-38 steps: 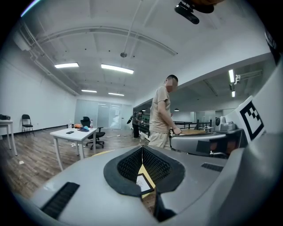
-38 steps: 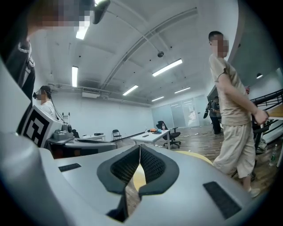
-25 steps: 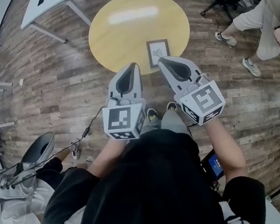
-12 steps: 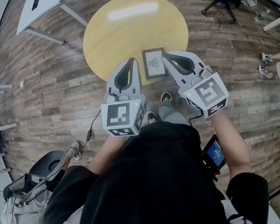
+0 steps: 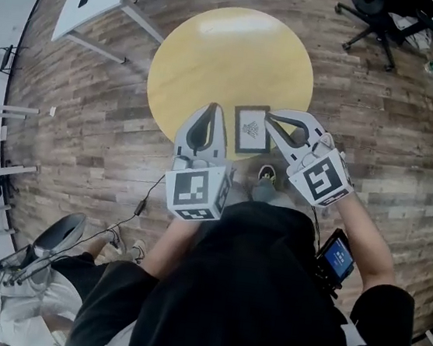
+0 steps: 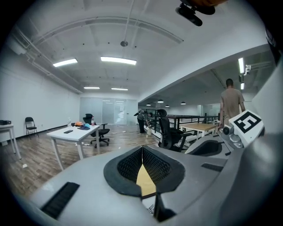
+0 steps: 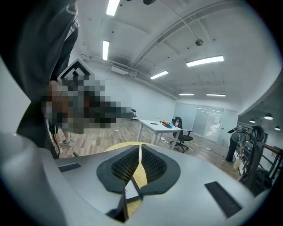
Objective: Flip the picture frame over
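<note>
Both pointing forward, left gripper point(image 5: 212, 109), right gripper point(image 5: 275, 117) flanking picture frame point(image 5: 252, 129)

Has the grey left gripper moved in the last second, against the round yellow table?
Yes. The grey left gripper went forward, from the near edge of the round yellow table to farther over it.

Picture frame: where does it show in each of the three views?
Head view: picture frame on the yellow round table, near edge, centre.
Left gripper view: sliver at bottom, through the jaw gap.
Right gripper view: corner, low through the jaw gap.
Shared landmark: the yellow round table.
</note>
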Demonstrator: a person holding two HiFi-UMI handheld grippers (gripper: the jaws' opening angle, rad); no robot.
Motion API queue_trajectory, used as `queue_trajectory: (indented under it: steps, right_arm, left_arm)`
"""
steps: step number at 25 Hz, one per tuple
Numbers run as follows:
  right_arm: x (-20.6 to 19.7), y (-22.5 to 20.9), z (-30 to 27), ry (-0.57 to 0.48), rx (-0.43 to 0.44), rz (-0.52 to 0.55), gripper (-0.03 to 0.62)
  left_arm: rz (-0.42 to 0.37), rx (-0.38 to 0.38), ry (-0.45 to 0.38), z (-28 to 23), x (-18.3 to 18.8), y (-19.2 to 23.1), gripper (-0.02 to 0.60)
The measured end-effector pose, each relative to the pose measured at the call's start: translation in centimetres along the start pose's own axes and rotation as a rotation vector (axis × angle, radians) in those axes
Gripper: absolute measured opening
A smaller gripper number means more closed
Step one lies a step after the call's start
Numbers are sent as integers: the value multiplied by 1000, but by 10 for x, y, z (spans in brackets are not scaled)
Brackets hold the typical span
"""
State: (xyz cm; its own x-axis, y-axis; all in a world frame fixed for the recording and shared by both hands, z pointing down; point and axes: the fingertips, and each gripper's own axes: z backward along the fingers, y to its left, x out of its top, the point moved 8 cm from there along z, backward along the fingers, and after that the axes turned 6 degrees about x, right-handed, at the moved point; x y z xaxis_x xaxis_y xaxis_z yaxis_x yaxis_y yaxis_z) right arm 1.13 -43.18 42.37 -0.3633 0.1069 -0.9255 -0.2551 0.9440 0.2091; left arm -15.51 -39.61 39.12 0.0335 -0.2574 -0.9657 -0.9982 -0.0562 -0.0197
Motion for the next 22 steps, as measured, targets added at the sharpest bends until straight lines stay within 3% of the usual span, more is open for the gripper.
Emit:
queue_trajectory:
  steps: [5, 9, 14, 22]
  right_arm:
    - [-46, 14, -22, 136, 132, 115, 21]
    - [-106, 37, -51, 264, 275, 207, 25]
    - [-184, 79, -96, 419, 474, 339, 177]
    - [-192, 107, -136, 493, 597, 524, 230]
  left_arm:
    - [-2, 56, 41, -5, -13, 11, 23]
    - [-3, 87, 83, -14, -30, 20, 23]
    - [-13, 101, 114, -26, -62, 35, 23]
    - [3, 145, 157, -23, -60, 54, 23]
